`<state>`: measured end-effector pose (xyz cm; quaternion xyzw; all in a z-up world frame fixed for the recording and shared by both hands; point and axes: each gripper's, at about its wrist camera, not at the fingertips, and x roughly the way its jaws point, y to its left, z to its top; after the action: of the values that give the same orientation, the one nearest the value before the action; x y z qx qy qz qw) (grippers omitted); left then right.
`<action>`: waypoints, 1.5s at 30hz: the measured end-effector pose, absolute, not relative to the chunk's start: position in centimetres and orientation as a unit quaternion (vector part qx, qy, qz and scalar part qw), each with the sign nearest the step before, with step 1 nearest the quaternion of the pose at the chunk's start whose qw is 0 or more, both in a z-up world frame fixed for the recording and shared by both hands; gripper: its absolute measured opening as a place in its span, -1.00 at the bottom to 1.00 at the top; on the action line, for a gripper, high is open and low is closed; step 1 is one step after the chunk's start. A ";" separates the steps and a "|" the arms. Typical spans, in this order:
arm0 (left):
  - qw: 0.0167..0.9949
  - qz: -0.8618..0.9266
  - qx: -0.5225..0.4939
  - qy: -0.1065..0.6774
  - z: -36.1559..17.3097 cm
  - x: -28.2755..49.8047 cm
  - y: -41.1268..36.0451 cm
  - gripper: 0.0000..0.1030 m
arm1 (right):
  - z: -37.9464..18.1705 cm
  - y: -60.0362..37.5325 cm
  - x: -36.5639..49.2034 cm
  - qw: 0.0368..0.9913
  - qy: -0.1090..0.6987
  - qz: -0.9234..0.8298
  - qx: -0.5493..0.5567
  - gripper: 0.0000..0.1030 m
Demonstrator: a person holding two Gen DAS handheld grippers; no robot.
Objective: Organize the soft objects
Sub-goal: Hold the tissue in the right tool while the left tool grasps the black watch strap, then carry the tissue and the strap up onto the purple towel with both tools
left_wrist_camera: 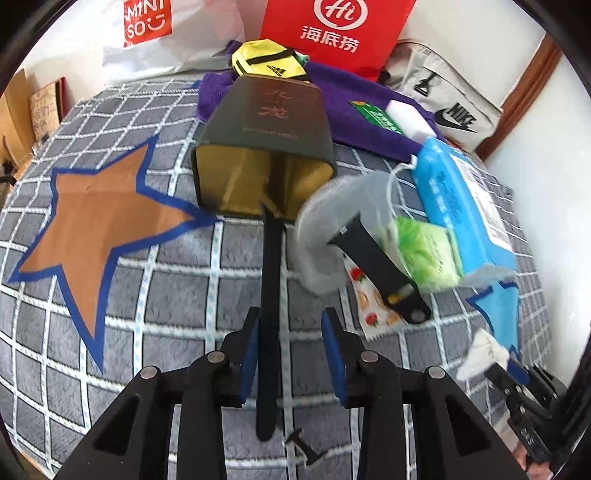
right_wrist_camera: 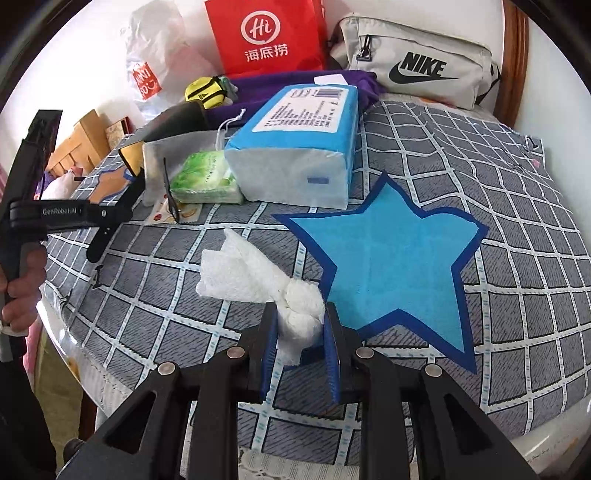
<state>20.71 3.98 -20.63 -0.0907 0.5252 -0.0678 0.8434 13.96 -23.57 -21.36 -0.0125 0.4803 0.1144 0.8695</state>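
1. The left gripper (left_wrist_camera: 291,325) has its blue pads spread apart; a long black strap (left_wrist_camera: 269,295) runs between them, beside the left pad, and I cannot tell if it touches.
2. The right gripper (right_wrist_camera: 300,325) is pinching a crumpled white paper towel (right_wrist_camera: 258,277), just beside the light blue star patch (right_wrist_camera: 388,273) on the grey checked blanket (right_wrist_camera: 517,295).
3. A black belt-like band (left_wrist_camera: 376,269) lies blurred over a grey translucent pouch (left_wrist_camera: 332,229); what is in the pouch is hard to make out.
4. A small green tissue pack (right_wrist_camera: 207,181) touches the big blue tissue package (right_wrist_camera: 295,147); the label there is too small to read.
5. Readable writing: "NIKE" on the grey waist bag (right_wrist_camera: 417,70), "Hi" on the red paper bag (right_wrist_camera: 266,37) (with Chinese characters below), "MINISO" on the white plastic bag (left_wrist_camera: 147,26), which is cut off at the edge.
6. The dark green box (left_wrist_camera: 266,147) lies open beside an orange star patch (left_wrist_camera: 99,225).
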 end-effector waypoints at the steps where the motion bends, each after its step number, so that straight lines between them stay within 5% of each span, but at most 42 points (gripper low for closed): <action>1: 0.844 -0.064 -0.090 0.525 -20.7 20.9 4.0 -0.40 | -21.4 -23.6 14.0 0.869 0.481 0.114 -0.012 -0.54; 4: 0.844 -0.054 -0.102 0.523 -20.7 21.2 4.4 -0.52 | -21.4 -23.5 14.2 0.869 0.481 0.112 -0.015 -0.54; 6: 0.847 -0.039 -0.094 0.522 -20.7 21.0 4.6 -0.81 | -21.4 -23.6 14.3 0.870 0.481 0.112 -0.016 -0.54; 9: 0.843 -0.051 -0.116 0.523 -20.8 20.6 5.3 -0.89 | -21.5 -23.7 14.6 0.870 0.481 0.110 -0.012 -0.54; 28: 0.842 -0.039 -0.136 0.520 -19.5 19.2 6.9 -0.88 | -16.8 -22.6 15.1 0.882 0.453 0.126 -0.027 -0.54; 32: 0.837 -0.039 -0.118 0.533 -20.4 20.0 6.2 -0.54 | -16.7 -22.7 15.0 0.882 0.454 0.124 -0.029 -0.54; 41: 0.852 -0.021 -0.021 0.523 -21.1 21.1 3.5 -0.16 | -17.5 -23.3 15.8 0.875 0.469 0.114 -0.026 -0.54; 43: 0.855 -0.014 0.005 0.519 -21.2 21.0 2.8 -0.16 | -17.6 -23.3 16.1 0.875 0.470 0.114 -0.026 -0.54; 45: 0.858 -0.017 0.011 0.514 -21.2 21.0 2.7 -0.45 | -17.6 -23.3 16.3 0.874 0.471 0.113 -0.026 -0.54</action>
<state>20.99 2.67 -21.17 0.0108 0.5137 -0.0174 0.8577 16.33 -23.32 -17.60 -0.0259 0.4713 0.1129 0.8743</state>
